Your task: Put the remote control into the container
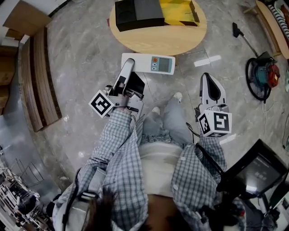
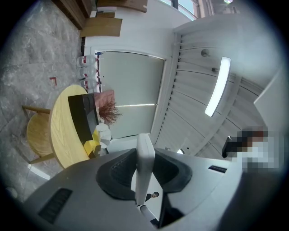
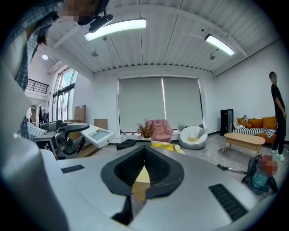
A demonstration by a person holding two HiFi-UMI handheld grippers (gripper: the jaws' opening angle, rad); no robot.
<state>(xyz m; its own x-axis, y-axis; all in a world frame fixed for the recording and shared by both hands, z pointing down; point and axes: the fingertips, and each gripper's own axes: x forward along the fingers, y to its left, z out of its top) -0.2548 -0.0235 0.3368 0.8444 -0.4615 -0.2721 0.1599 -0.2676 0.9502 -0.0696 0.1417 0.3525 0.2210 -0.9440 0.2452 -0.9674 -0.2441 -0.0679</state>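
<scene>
Remote control [image 1: 151, 63] in white with a small screen, gripped at one end by left claw [image 1: 128, 68], held above the floor near the round wooden table [image 1: 158, 39], black container [image 1: 135, 16] standing on that table, right claw [image 1: 207, 77] closed and empty, well apart from the remote

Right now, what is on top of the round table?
On the round table sit a black container and a yellow item, side by side. Whatever lies beneath them is covered.
</scene>
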